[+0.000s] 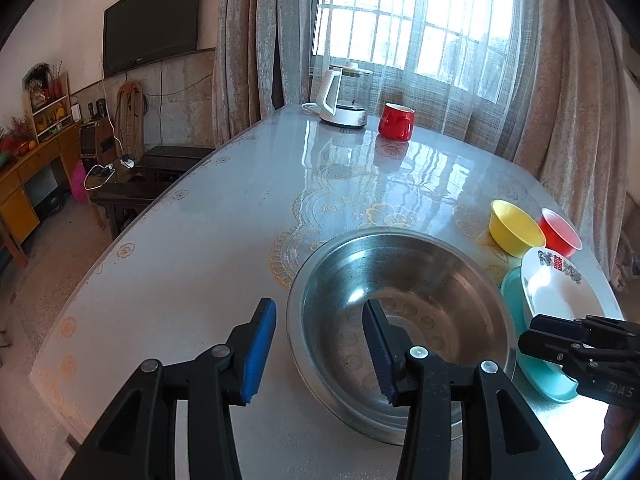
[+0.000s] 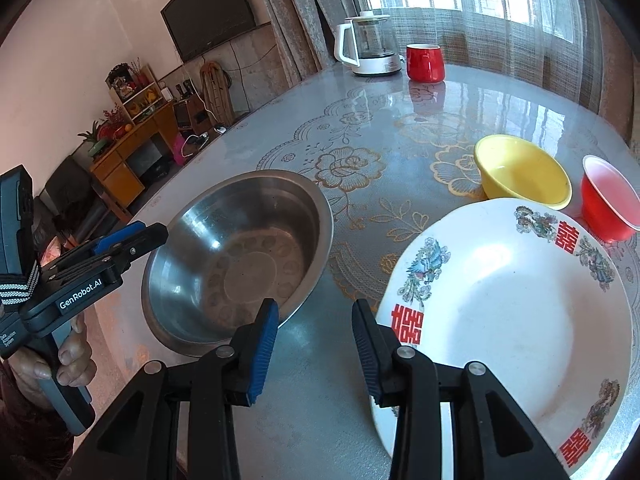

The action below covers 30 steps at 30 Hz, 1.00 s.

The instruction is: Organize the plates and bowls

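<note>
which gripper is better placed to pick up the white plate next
Right. The open right gripper has one finger at the white plate rim. The open left gripper straddles the steel bowl rim, farther from the plate.

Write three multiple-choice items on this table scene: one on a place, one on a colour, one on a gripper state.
1. Where does the white plate rest?
A. on the teal plate
B. in the steel basin
C. beside the kettle

2. What colour is the bowl next to the small red bowl?
A. green
B. yellow
C. blue

3. The right gripper is:
A. shut on the plate
B. shut on a bowl
C. open

Answers: 1 A, teal shows under its edge; 2 B, plainly yellow; 3 C, its fingers stand apart, holding nothing.
</note>
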{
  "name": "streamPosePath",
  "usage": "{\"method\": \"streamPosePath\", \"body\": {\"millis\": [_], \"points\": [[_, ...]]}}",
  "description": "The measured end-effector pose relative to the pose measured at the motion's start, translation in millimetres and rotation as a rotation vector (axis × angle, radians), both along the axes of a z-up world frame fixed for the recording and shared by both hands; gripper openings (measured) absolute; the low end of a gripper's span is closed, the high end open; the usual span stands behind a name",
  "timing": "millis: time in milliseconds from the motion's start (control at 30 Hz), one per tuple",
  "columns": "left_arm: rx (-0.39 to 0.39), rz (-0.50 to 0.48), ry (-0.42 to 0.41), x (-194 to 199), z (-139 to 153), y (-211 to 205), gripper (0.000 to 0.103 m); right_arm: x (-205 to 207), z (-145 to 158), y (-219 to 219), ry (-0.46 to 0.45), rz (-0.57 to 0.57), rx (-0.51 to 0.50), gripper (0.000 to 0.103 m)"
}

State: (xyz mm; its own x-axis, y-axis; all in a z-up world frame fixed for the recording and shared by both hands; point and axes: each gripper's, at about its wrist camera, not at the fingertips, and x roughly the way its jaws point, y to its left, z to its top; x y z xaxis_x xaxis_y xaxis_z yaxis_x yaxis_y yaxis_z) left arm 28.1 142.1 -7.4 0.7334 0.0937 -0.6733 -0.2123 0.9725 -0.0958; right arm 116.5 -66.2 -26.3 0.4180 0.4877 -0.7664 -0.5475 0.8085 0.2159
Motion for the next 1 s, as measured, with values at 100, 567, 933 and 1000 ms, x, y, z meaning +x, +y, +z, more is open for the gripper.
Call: {"method": "streamPosePath", "body": {"millis": [100, 567, 933, 1000], "points": [[0.001, -0.018, -0.006, 4.5, 4.1, -6.9, 0.047, 2.7, 3.2, -8.7, 0.017, -0.006, 0.048, 0.039], [-0.022, -0.133, -0.004, 54.0, 25.5, -58.6, 0.047, 32.9, 29.7, -81.3, 0.014, -0.182, 0.21, 0.039], [-0.042, -0.259, 0.058, 118.4, 33.1, -121.0, 0.052, 103.3, 29.5, -166.3, 0.076, -0.478, 0.283, 0.036], [-0.066, -0.274, 0.072, 132.5, 33.5, -127.6, 0.052, 118.7, 24.2, -172.3, 0.1, -0.501, 0.277, 0.035]]}}
